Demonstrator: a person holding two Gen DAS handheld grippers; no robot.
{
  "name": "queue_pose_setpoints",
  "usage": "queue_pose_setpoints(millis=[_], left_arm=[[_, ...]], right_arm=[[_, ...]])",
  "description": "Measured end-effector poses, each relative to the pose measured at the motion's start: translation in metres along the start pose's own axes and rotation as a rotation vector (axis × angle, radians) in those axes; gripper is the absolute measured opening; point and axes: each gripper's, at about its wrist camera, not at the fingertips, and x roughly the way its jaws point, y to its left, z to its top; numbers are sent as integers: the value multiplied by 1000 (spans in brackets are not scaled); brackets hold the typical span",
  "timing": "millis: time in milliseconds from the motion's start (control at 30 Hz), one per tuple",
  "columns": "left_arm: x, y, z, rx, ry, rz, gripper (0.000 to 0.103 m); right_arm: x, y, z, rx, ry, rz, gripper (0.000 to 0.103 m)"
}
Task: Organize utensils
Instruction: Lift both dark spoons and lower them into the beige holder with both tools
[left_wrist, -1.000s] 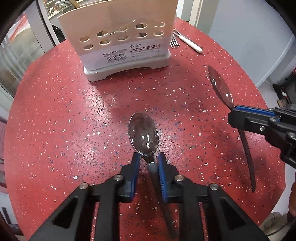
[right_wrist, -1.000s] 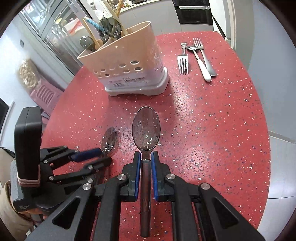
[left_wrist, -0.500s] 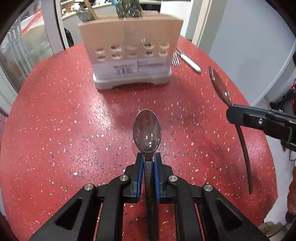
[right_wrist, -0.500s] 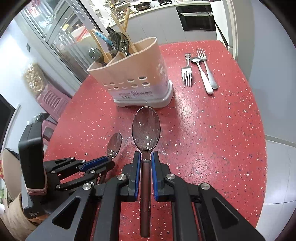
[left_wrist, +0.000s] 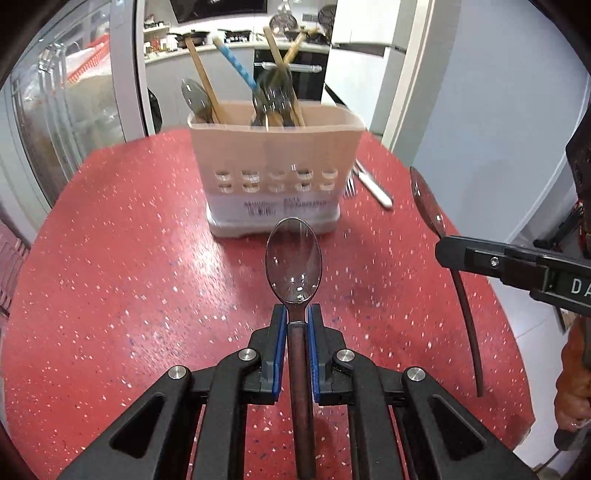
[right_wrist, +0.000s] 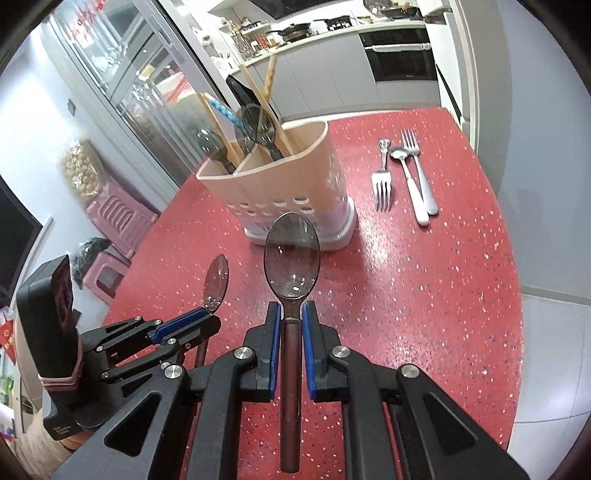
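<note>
We have a spoon in each claw, both lifted clear of the red speckled table (left_wrist: 110, 288). The left claw (left_wrist: 296, 317) is clamped on the neck of the left spoon (left_wrist: 293, 258), blue pads (left_wrist: 279, 332) pressing both sides, bowl pointing forward, brown handle running back between the arms. The right claw (right_wrist: 290, 314) grips the right spoon (right_wrist: 291, 251) the same way, just below the bowl. In the right wrist view the left claw (right_wrist: 201, 319) sits low on the left with its spoon (right_wrist: 216, 277) sticking up; in the left wrist view the right claw (left_wrist: 448, 253) comes in from the right edge, its spoon (left_wrist: 426, 201) seen edge-on with the handle hanging below. The beige utensil holder (right_wrist: 295, 173) stands upright on the table ahead of both claws, apart from both spoons, with a divider inside; spoons, chopsticks and a blue-patterned stick (right_wrist: 223, 110) stand in it. To its right, flat on the table, lie two forks (right_wrist: 382, 181) and a small white-handled spoon (right_wrist: 408, 181), side by side. We see a hand (left_wrist: 576, 384) at the right edge of the left wrist view.
</note>
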Motion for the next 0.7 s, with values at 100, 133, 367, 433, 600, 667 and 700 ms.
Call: queue_pose_setpoints(millis=[100, 133, 367, 433, 600, 667, 700], left_arm=[[-11, 5, 8, -17, -48, 4, 35], [-15, 8, 11, -28, -66, 4, 35], [-31, 33, 40, -83, -157, 23, 35], [-34, 42, 49, -109, -183, 25, 35], [-42, 60, 85, -139, -264, 43, 35], [-45, 65, 97, -149, -297, 42, 35], [-46, 68, 103, -155, -312, 42, 35]], right_arm=[[-5, 3, 7, -8, -27, 11, 12], [-7, 4, 9, -12, -36, 14, 12], [-19, 15, 32, -57, -87, 35, 13], [-20, 18, 40, -66, -98, 35, 12], [-25, 21, 69, -68, -151, 41, 13], [-27, 22, 83, -67, -179, 43, 13], [-28, 23, 90, -69, -193, 42, 13]])
